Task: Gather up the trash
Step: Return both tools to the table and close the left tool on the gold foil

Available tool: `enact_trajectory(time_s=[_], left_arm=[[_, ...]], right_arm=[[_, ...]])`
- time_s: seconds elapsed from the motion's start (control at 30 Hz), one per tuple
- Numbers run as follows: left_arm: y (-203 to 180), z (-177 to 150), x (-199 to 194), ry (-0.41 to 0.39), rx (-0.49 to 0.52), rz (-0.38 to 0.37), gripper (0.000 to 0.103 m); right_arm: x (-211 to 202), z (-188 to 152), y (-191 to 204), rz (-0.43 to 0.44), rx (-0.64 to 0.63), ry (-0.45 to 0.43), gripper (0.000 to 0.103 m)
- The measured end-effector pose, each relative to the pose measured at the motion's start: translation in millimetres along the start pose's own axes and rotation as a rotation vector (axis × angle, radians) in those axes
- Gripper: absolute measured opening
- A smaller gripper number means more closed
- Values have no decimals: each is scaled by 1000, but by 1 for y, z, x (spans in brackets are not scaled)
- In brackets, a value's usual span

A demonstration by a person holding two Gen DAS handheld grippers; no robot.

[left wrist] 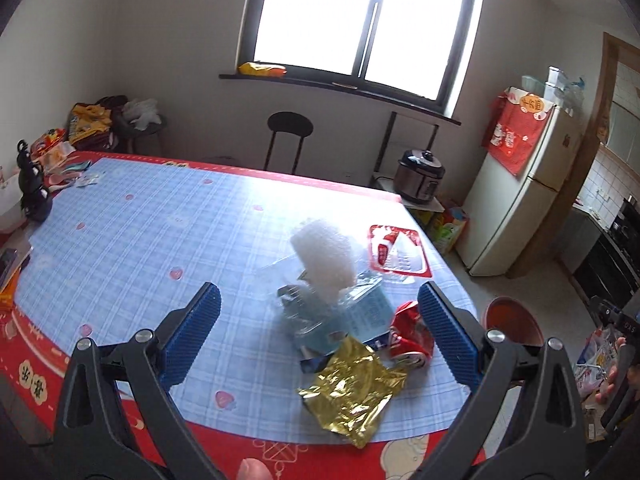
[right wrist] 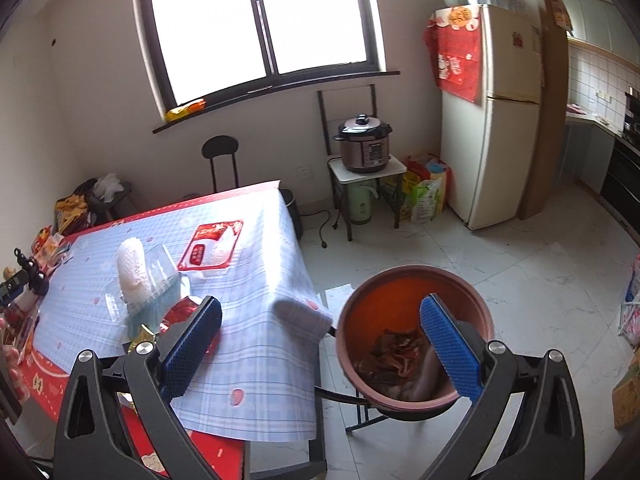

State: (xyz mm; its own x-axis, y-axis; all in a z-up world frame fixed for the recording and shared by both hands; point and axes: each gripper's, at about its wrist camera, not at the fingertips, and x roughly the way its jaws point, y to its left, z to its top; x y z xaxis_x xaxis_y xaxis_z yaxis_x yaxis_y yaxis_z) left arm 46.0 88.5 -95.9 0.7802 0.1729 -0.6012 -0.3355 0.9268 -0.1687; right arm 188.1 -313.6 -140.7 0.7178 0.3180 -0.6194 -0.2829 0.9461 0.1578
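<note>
Hovering with jaws spread wide and empty, the left gripper (left wrist: 320, 320) faces the trash pile — gold foil wrapper (left wrist: 352, 396), crushed red can (left wrist: 412, 336) — on the table (left wrist: 120, 232), while the right gripper (right wrist: 320, 334), also agape, hangs beside the red bin (right wrist: 400, 292).

Daylight is pouring through a dark-framed window (right wrist: 260, 24) into a pale-walled kitchen. A fridge (right wrist: 496, 120) is standing by a wooden doorway, a cooker (right wrist: 364, 144) is sitting on a small stand beside it, and a black stool (right wrist: 220, 148) is waiting under the sill. White tiles (right wrist: 500, 280) are catching the light.
</note>
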Motion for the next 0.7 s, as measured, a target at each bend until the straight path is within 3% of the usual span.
enact_trajectory(time_s=[0.13, 0.4, 0.57, 0.7], left_arm=[[31, -17, -8, 35, -53, 21, 97], [63, -37, -6, 83, -134, -13, 97], [59, -52, 11, 143, -101, -110, 96], [48, -67, 38, 243, -44, -174, 93]], right_arm=[[11, 3, 43, 43, -73, 33, 98], [21, 4, 107, 98, -158, 60, 98], [30, -6, 126, 92, -170, 107, 98], [36, -15, 129, 74, -143, 143, 98]])
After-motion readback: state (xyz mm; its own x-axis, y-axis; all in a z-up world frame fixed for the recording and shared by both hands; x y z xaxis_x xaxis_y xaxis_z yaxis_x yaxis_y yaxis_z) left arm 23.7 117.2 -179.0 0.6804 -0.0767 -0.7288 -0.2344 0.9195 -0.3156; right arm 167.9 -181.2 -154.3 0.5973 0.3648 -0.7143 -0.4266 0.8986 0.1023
